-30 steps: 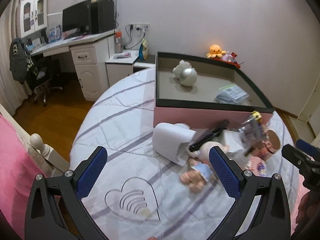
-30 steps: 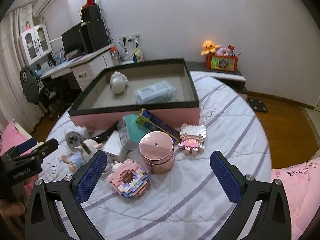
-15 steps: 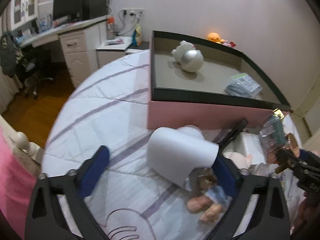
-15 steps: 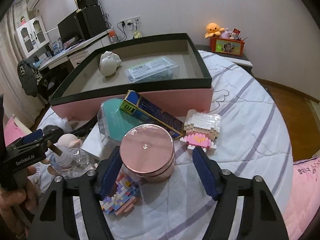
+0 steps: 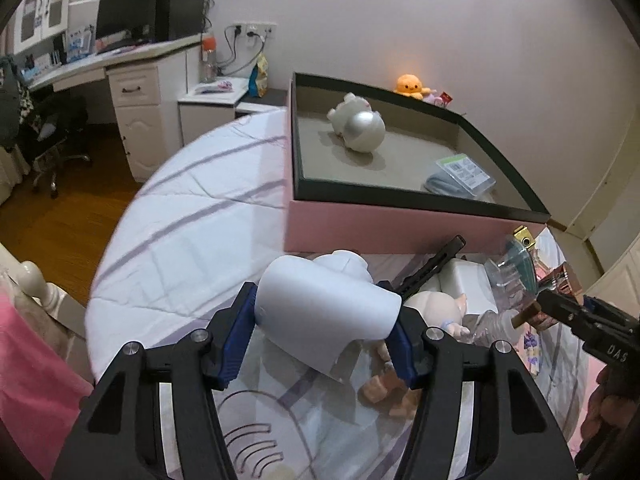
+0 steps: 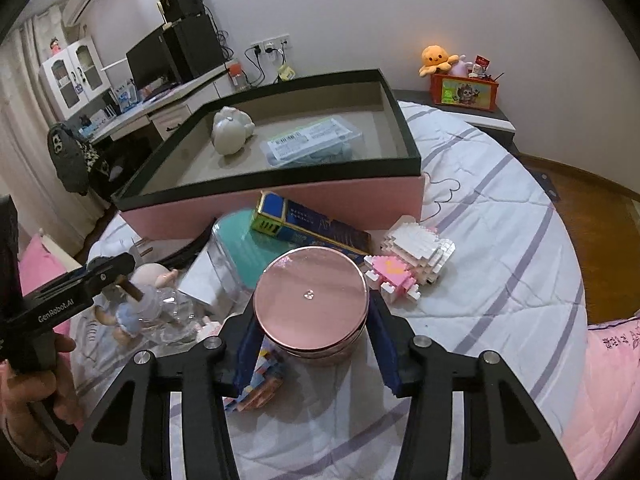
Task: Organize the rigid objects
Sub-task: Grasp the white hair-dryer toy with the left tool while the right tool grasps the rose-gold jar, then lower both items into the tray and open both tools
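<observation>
My left gripper point(image 5: 322, 334) is shut on a white rounded device point(image 5: 326, 310) lying on the bed in front of the pink box point(image 5: 400, 230). My right gripper point(image 6: 316, 344) is shut on a round rose-gold tin point(image 6: 311, 300). The box point(image 6: 272, 196) has a black rim and holds a white pearly figure point(image 5: 358, 128) and a clear packet point(image 5: 460, 174). On the bed lie a doll point(image 5: 432, 312), a blue carton point(image 6: 308, 228), a pink-white brick figure point(image 6: 408, 264) and a brick donut point(image 6: 260, 380).
A teal-lidded clear case point(image 6: 236, 252) and a clear bottle point(image 6: 160, 312) lie by the doll. A desk with a monitor point(image 5: 128, 20) stands at the back left. A bedside shelf holds an orange plush point(image 6: 436, 58). The bed's edge drops to wood floor.
Both grippers moved forward and closed: the left onto the white device, the right onto the rose-gold tin. They were open and farther back a second ago.
</observation>
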Demonstrator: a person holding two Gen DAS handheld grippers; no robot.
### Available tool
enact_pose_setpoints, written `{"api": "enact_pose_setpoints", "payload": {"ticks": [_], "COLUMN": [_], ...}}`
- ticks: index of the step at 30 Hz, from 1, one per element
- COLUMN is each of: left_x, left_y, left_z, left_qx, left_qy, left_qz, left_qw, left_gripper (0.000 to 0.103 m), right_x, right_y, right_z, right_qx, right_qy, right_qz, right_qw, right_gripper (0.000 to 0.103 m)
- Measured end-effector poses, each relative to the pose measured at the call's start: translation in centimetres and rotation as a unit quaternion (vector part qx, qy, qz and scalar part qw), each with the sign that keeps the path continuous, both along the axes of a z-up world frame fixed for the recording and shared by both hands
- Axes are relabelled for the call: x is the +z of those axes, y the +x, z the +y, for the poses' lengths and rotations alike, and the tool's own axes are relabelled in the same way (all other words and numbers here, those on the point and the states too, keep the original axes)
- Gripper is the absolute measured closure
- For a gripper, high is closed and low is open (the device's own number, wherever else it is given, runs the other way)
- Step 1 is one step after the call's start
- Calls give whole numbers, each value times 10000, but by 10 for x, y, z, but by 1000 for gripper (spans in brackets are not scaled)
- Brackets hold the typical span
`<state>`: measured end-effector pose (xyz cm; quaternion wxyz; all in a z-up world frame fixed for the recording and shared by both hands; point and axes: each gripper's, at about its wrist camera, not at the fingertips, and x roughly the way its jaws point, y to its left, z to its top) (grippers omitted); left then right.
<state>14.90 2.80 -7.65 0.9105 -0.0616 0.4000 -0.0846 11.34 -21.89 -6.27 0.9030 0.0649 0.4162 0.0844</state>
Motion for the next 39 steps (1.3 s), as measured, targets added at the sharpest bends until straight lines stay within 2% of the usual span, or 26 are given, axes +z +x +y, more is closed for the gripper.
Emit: {"api": "enact_pose_setpoints", "payload": {"ticks": [7,13,19,23,31,39], "left_x": [24,59,89,104,111,91], "left_y": [-13,-16,5,34,93,148], "left_z": [4,2,-6,-15,-34,-71], "left_qx": [24,-68,-154,-177,-274,-487], "left_qy": [47,-10,-11,13,-140,-212], "left_qz": [-304,-660,-976,-1132,-1108,-803], "left_qw": [9995,9978,9951,9934,9934,9954], "left_gripper": [43,43,43,43,43,43], "right_x": [18,45,80,95,87,55], "right_y": [-6,-3,23,55,127,178], "right_z": [4,6,14,16,9,3], "right_qx": [97,244,451,513,447,390], "right_qy": [75,130,-29,-93,-82,-179], "right_qz": [-203,-466,-863,-1007,-835,-432], "right_qw": [9997,9985,9952,9935,9955,9981], "right_gripper": [53,53,53,53,53,53]}}
